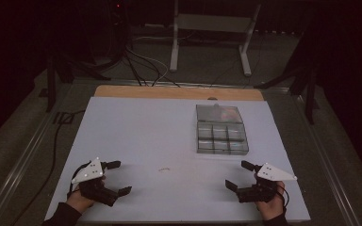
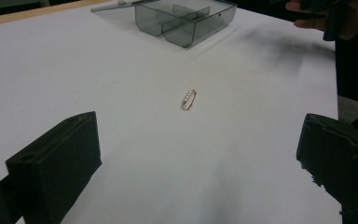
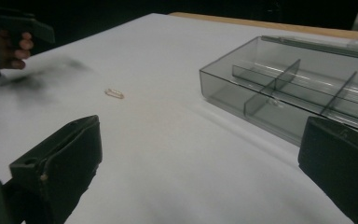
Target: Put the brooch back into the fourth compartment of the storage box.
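At the tabletop's [image 1: 122, 122] centre, a small gold clasp [image 1: 164, 168] lies flat, at three o'clock from the left hand-held gripper [image 1: 117, 178], whose jaws stand wide and empty. Being thin, it could be slid away rather than pinched.

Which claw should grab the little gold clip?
Probably left. The gold clip lies straight ahead between the open left claw; for the right claw it sits off to one side.
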Demonstrator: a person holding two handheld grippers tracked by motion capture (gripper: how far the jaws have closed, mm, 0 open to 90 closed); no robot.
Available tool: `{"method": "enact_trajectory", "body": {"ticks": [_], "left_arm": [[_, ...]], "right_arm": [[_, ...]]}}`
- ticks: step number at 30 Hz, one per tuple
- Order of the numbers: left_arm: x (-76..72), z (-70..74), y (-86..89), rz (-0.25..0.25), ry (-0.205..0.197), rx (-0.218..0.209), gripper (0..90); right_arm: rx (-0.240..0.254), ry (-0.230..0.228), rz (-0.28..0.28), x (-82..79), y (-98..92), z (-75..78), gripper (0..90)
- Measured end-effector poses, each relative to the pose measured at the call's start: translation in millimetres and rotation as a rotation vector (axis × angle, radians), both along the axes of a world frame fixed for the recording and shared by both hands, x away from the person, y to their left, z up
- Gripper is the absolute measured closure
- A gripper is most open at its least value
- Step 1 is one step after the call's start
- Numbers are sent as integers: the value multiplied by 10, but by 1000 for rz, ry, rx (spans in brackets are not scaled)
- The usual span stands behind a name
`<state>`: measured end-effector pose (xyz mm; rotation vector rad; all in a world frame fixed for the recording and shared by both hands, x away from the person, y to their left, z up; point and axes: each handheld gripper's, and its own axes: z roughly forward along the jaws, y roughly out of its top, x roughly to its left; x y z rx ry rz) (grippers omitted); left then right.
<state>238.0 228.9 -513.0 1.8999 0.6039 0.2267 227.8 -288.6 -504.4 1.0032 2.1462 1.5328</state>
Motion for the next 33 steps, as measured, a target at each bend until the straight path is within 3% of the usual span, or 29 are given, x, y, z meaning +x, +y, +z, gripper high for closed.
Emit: {"method": "enact_trajectory", "body": {"ticks": [10, 16, 23, 33], "left_arm": [[43, 12, -14, 5, 6, 5, 13], [57, 12, -26, 6, 14, 7, 13], [66, 48, -63, -44, 9, 18, 13], [164, 137, -76, -62, 14, -17, 13]], "right_arm": [[-33, 26, 0, 9, -3, -46, 0], [-14, 29, -6, 7, -25, -32, 0], [-17, 27, -21, 2, -19, -12, 0], [-31, 17, -27, 3, 31, -5, 0]]}}
